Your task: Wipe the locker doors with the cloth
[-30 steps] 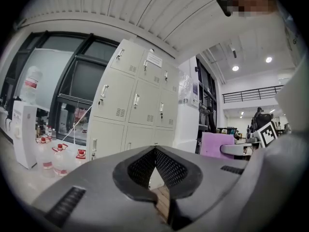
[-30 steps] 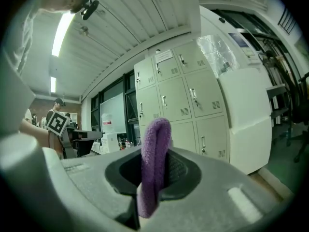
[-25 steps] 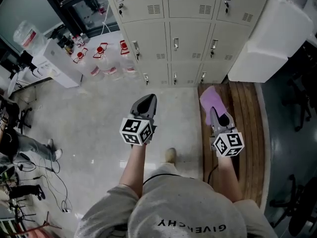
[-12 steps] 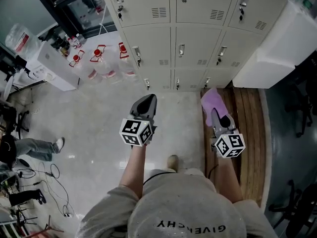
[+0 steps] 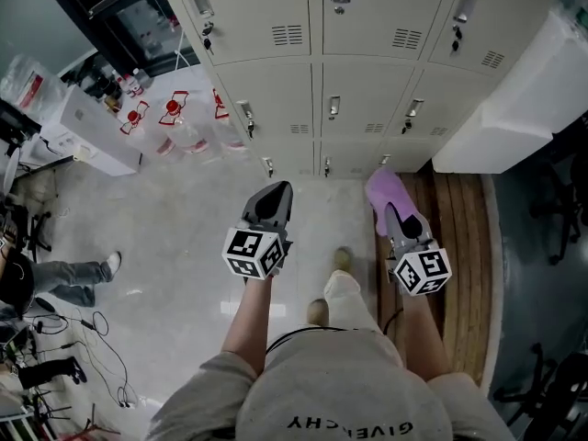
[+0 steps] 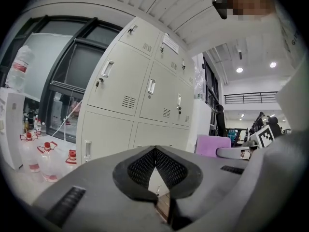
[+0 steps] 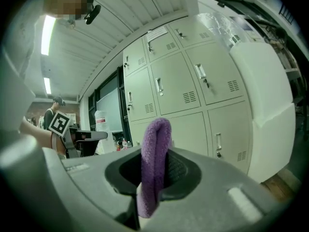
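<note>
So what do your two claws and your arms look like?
The left claw and right claw are both grey and taper to a point, with black mesh pads inside. Each carries a white cube printed with black square markers. The sleeves are short, on a grey T-shirt with dark lettering.

The cloth [image 5: 384,189] at centre right was lilac-purple, and the locker doors [image 5: 363,85] across the top pale cream-grey. The grey left gripper [image 5: 276,191] and right gripper [image 5: 395,211] bore black-and-white square-patterned cubes.
</note>
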The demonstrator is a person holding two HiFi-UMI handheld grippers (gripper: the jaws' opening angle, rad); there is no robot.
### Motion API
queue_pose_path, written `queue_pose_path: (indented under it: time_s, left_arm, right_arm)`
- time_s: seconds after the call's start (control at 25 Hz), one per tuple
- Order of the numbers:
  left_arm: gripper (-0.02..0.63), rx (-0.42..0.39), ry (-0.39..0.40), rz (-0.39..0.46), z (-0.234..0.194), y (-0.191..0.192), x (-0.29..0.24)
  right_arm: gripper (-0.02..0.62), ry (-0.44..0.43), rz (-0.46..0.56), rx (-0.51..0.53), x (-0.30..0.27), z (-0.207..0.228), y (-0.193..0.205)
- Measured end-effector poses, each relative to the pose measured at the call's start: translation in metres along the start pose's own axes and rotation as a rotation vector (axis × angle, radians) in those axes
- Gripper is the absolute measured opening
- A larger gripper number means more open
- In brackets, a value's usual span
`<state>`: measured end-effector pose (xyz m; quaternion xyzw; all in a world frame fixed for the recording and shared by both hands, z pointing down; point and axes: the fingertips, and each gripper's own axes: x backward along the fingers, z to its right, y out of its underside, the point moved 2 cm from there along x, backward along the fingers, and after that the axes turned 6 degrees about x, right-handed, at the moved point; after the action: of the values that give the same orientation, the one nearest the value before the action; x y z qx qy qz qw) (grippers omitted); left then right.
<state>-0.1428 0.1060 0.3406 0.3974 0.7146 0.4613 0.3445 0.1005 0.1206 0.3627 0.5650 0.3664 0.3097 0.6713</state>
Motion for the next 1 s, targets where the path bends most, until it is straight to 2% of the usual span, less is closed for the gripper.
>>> queue_pose_path:
  time_s: [0.36, 0.68, 1.0]
  left_arm:
    - [-0.002, 0.001, -0.014, 0.010, -0.025, -0.020, -0.071]
    - [-0.002, 0.013, -0.048, 0.002, -0.049, -0.020, -0.114]
    - [-0.002, 0.024, -0.060, 0.004, -0.060, -0.018, -0.151]
  right_arm:
    - [0.049, -0.118, -0.017, 0.033, -0.090, 0.022, -0.012]
    - [0.049, -0.182, -0.030, 0.050, -0.149, 0.037, -0.009]
    - [0.049, -0.256, -0.022, 0.111, -0.203, 0.050, -0.018]
